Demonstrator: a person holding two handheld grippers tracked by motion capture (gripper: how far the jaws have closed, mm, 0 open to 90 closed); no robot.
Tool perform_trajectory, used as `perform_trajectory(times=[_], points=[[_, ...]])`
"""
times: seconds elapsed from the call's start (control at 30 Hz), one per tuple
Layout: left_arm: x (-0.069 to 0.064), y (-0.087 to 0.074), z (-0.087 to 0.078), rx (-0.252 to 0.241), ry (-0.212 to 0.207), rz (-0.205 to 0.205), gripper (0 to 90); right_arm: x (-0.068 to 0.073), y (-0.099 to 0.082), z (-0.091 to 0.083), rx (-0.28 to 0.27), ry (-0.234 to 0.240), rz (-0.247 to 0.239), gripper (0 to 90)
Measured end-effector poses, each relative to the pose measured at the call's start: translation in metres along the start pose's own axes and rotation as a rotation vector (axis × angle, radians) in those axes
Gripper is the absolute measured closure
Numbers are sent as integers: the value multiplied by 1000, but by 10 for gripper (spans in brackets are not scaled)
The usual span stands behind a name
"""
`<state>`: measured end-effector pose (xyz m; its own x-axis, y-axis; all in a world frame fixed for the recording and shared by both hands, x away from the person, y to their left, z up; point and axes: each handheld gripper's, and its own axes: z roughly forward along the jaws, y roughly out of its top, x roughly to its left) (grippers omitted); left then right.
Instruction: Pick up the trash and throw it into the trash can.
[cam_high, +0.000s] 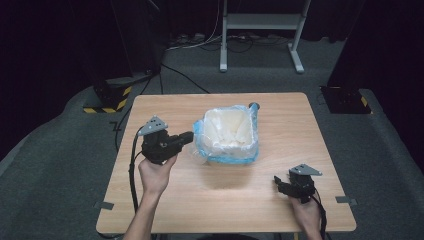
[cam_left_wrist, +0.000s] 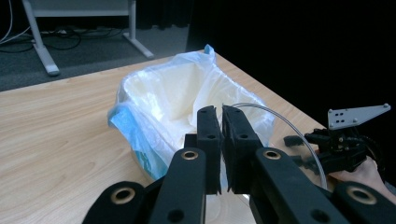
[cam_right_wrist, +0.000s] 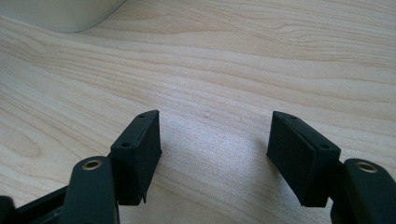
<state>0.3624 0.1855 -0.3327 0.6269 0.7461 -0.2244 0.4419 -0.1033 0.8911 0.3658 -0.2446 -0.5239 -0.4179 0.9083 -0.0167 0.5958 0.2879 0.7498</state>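
Left gripper (cam_high: 186, 138) clenched at the rim of the lined bin (cam_high: 228, 134); right gripper (cam_high: 281, 184) released on the surface (cam_high: 165, 200).
The white bin in its blue-tinted plastic liner (cam_left_wrist: 135, 135) stands mid-surface; whether the liner's film sits between the closed jaws is hard to make out; the right gripper's jaws stand apart over bare wood, well apart from the bin.

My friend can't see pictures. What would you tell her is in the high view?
A white bin lined with a blue plastic bag stands mid-table on a wooden table. The left gripper, jaws shut, is at the bag's left edge. The right gripper rests near the table's front right corner.
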Motion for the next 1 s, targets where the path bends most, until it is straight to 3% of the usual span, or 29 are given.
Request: perform_trajectory(times=[0.5, 1.0], points=[[-4, 26, 9, -33, -33, 0, 858, 0, 0, 0, 0, 0, -2, 342], [6, 35, 43, -24, -29, -34, 858, 0, 0, 0, -1, 0, -3, 342]])
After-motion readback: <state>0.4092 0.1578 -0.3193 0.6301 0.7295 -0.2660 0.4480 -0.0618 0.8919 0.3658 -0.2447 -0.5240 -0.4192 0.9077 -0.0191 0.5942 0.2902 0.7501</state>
